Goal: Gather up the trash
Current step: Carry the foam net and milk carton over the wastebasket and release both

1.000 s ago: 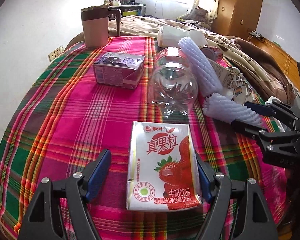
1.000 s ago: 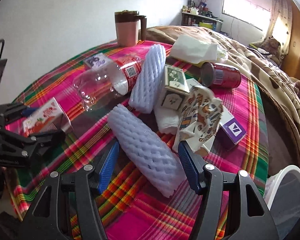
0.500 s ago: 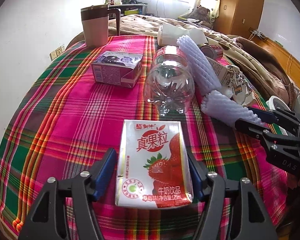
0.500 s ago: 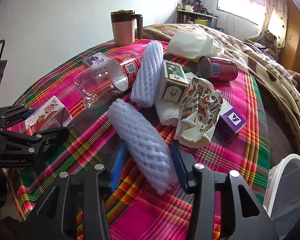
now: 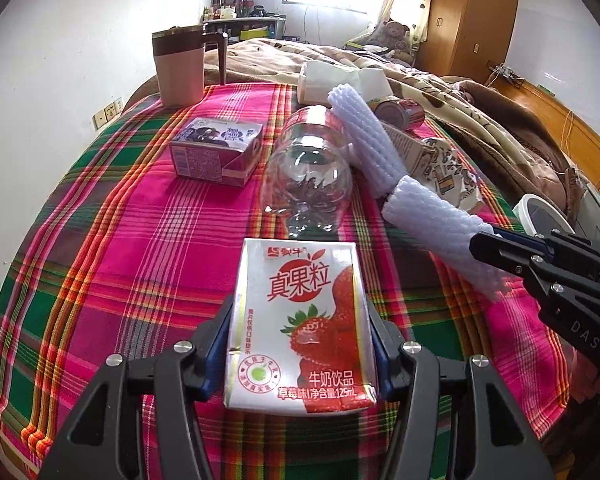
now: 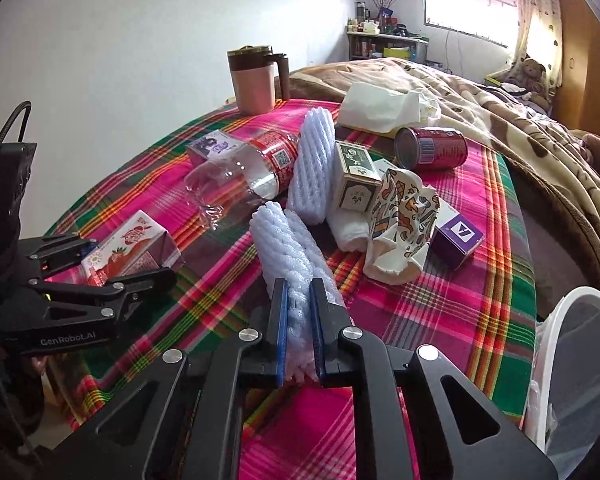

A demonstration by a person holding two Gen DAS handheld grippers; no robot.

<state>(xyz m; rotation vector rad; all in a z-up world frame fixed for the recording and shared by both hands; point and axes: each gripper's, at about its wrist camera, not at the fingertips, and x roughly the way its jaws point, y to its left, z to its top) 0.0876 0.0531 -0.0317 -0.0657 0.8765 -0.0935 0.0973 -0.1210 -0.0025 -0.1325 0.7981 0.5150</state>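
Observation:
My left gripper is shut on a strawberry milk carton on the plaid tablecloth; the carton also shows in the right wrist view. My right gripper is shut on a white foam net sleeve, squeezing its near end; the sleeve also shows in the left wrist view. A second foam sleeve, a clear plastic bottle, a red can, small boxes and a crumpled paper cup lie in the middle.
A pink mug with brown lid stands at the table's far edge. A purple carton lies left of the bottle. A white-rimmed bin stands off the table's right side. Bed with brown blanket behind.
Both grippers have closed: the left onto the milk carton, the right onto the foam sleeve, whose end is now squeezed flat.

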